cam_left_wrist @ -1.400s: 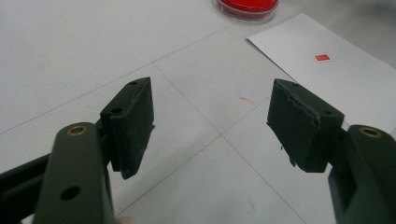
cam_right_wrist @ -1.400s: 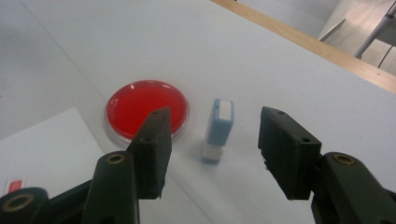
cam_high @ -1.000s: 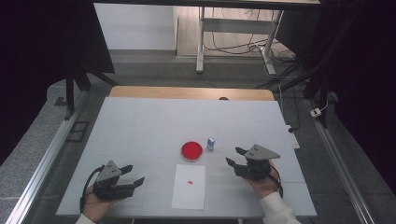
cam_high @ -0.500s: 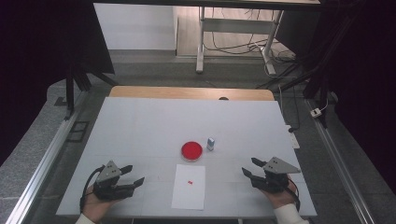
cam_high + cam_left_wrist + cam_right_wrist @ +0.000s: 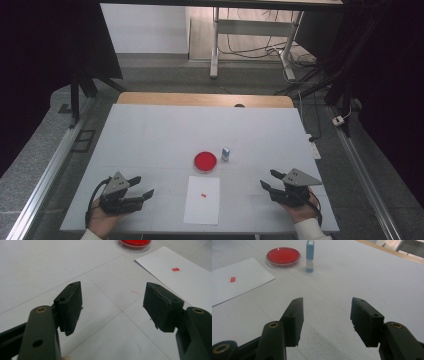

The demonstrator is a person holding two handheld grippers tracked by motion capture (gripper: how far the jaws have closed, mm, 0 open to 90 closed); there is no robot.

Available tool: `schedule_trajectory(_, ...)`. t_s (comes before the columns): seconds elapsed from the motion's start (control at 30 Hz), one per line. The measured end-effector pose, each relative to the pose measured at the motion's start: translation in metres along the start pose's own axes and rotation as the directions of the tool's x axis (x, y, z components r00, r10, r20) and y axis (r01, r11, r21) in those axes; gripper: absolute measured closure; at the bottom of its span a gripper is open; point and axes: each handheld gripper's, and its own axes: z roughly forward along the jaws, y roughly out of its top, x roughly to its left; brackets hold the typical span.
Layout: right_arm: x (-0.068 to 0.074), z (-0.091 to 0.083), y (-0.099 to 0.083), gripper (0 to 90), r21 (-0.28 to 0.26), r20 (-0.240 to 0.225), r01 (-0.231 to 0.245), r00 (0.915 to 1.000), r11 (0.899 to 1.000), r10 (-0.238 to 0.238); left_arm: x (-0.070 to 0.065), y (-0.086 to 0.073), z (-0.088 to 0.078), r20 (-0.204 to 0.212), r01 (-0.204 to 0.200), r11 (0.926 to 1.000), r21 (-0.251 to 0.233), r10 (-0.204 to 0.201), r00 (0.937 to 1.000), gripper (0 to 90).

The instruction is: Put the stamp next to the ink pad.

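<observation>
From the high view, your left claw and right claw rest on the bench, either side of the white sheet, jaws apart and empty. The red dish sits just beyond the sheet, the small blue stamp beside it.

In the left gripper view, the sheet's red mark shows already printed.

In the right gripper view, the stamp stands upright ahead; no step seems in hand, so any next move would need a reach forward

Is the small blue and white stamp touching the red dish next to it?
Apart. In the right gripper view the stamp stands upright just beside the red dish, with a narrow strip of bare table between them; the high view shows the same gap.
</observation>
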Motion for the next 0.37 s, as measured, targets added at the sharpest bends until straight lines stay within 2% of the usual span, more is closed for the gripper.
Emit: schedule_trajectory(0.37, -0.0008, 0.0001, -0.0005, 43.4, 0.0, -0.005, -0.001, 1.0, 1.0, 0.001, 0.0, -0.0003, 0.0012, -0.003, -0.001, 1.0, 0.001, 0.001, 1.0, 31.4)
